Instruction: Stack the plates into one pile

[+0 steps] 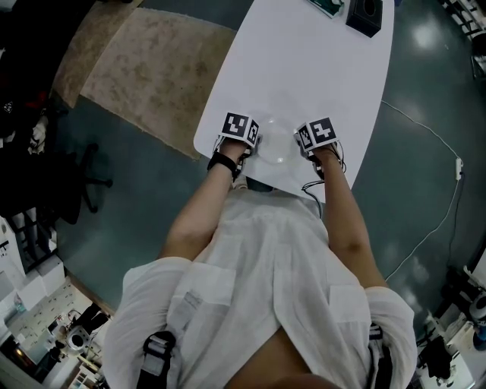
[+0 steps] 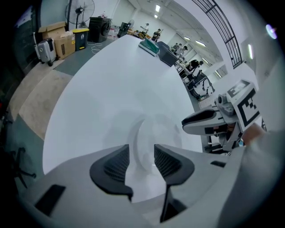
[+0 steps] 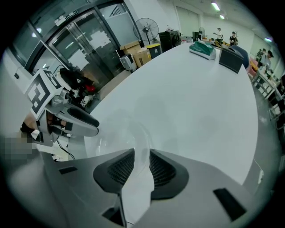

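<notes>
Clear plates are lying by the white bench's near rounded edge, its broad top stretching away beyond. The left gripper and right gripper are flanking them, each with jaws standing apart, straddling the rim without pressing it.

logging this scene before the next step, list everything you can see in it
plates: one pile, number unclear, clear, near edge of the table, between the grippers
table: one, white, centre
box: one, black, far end of the table
green item: one, green, beside the box
rug: one, beige, floor left of the table
chair: one, black, floor at left
left gripper: one, grey, fingers apart round the pile's rim
right gripper: one, grey, fingers apart, rim between them
</notes>
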Demonstrator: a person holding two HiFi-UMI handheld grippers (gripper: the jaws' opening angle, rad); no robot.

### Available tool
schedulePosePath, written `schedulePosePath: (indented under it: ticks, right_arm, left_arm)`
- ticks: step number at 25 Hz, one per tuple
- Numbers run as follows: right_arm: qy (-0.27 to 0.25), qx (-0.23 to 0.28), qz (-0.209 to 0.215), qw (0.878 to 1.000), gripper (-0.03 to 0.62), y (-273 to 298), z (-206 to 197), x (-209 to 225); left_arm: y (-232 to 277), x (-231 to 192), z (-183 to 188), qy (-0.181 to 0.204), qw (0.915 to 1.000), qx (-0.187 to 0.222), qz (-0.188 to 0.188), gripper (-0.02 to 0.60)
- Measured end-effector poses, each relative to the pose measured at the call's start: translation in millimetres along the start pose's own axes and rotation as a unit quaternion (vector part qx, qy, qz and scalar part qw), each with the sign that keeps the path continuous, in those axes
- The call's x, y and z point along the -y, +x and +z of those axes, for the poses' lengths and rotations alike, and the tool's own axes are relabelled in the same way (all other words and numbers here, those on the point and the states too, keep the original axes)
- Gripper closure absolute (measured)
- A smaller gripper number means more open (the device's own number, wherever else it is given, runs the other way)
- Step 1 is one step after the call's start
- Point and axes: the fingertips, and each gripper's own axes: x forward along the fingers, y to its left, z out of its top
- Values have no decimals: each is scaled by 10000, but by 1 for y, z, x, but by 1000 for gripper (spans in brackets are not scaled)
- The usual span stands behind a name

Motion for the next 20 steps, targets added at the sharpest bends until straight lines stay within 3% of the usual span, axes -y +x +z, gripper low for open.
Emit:
schedulePosePath:
  ticks: [4, 8, 13, 15, 17, 20]
  right_arm:
    - [-53, 289, -7, 9996, 470, -15, 10, 0]
    - [-79, 915, 58, 9958, 474, -43, 24, 1]
    - [43, 2402, 414, 9698, 516, -102, 44, 1]
    - [-16, 3057, 509, 9508, 520, -131, 52, -1]
    - [-226, 3723, 489, 9266, 523, -162, 60, -3]
    - [-637, 4517, 297, 8894, 523, -208, 66, -4]
  left_arm:
    - [-17, -2, 14, 88, 9994, 337, 28, 402]
    - [-46, -1, 37, 159, 9950, 988, -71, 402]
    - [-99, 5, 68, 309, 9765, 2118, -256, 403]
    - [-124, 2, 78, 358, 9644, 2604, -304, 408]
    - [-152, -1, 89, 437, 9460, 3193, -347, 428]
    - [-205, 3, 109, 831, 9019, 4223, -381, 449]
